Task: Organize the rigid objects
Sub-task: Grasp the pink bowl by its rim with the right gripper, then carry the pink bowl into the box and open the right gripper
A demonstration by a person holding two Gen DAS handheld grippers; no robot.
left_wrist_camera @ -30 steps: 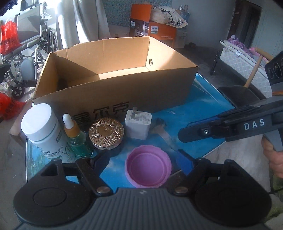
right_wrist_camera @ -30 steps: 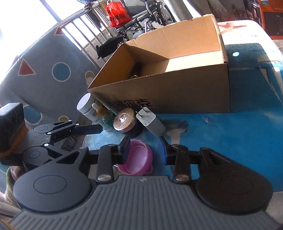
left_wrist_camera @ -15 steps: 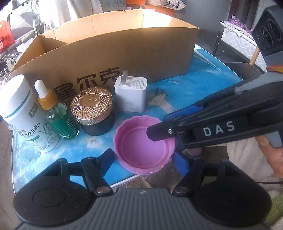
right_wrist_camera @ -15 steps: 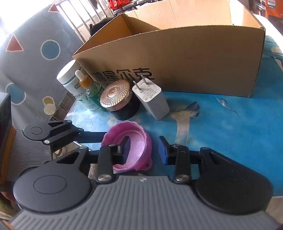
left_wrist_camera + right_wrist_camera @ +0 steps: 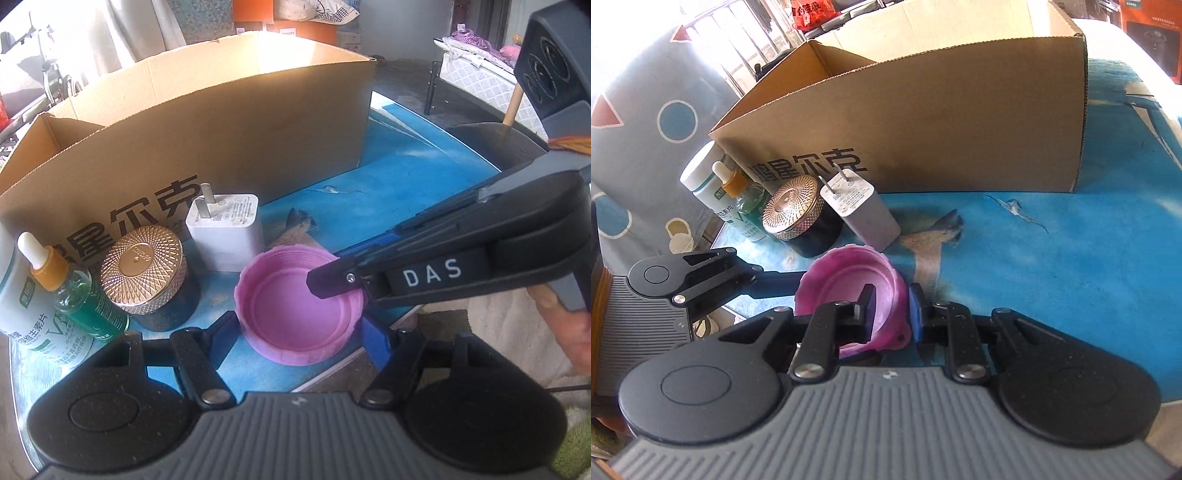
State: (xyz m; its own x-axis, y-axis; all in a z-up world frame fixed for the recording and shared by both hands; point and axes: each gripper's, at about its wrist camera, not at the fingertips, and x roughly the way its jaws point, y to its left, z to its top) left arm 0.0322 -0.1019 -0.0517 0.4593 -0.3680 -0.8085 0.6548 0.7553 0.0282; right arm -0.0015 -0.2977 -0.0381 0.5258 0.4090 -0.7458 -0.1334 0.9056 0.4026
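Observation:
A pink plastic lid (image 5: pixel 295 317) lies open side up near the front edge of the blue table (image 5: pixel 406 184). My left gripper (image 5: pixel 297 332) spans its full width, and both pads touch its outer wall. My right gripper (image 5: pixel 892 314) comes in from the right. Its jaws are closing on the rim of the lid (image 5: pixel 846 284), one finger (image 5: pixel 328 284) inside the lid and the other outside. The lid looks slightly tilted in the right wrist view. Behind it stands an open cardboard box (image 5: pixel 221 147) with printed characters.
A white charger (image 5: pixel 225 232), a dark jar with a gold lid (image 5: pixel 144 269), a green dropper bottle (image 5: pixel 74 291) and a white pill bottle (image 5: pixel 22 314) stand in a row against the box. The table edge runs just under the lid. A person's hand (image 5: pixel 569 325) holds the right gripper.
Both grippers came down and closer to the lid. The left jaws narrowed onto its sides. The right jaws moved over the rim and narrowed on it.

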